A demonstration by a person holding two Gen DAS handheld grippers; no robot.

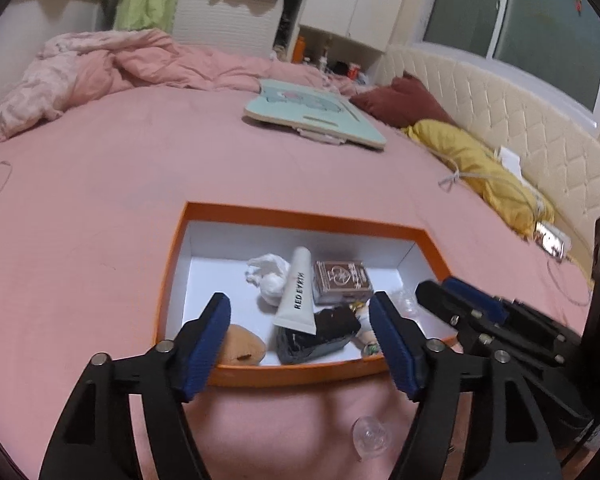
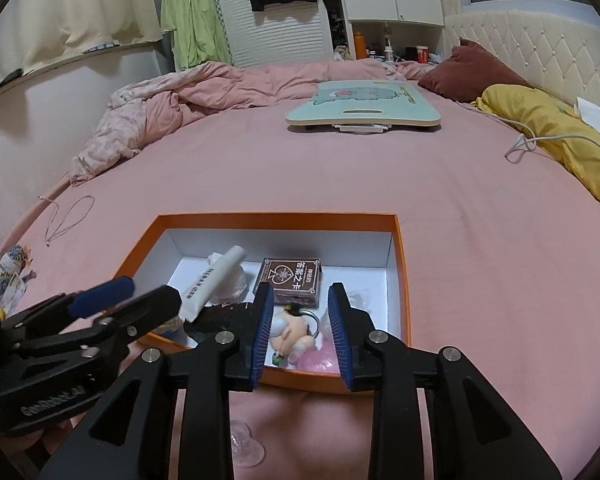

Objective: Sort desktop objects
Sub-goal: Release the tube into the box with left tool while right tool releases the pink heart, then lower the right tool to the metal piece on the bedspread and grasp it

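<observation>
Across the lower middle of both views, a shallow orange cardboard box with a white lining (image 1: 308, 216) is sitting on the pink bedsheet (image 1: 100, 184), holding the sorted items.
Its stiff, light rim is looking easiest to grip; inside, the brown card pack (image 2: 290, 280) is seeming rigid and best pinched across its narrow sides, while the white tube (image 1: 298, 294) is looking soft and slippery. Left gripper (image 1: 300, 344) is hovering wide apart, empty; right gripper (image 2: 298, 328) is standing partly apart, clamping nothing.

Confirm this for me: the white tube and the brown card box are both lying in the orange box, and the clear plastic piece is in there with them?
Not quite. The clear plastic piece lies on the pink sheet, outside the orange box, as the left wrist view shows. The white tube and brown card box are inside.
</observation>
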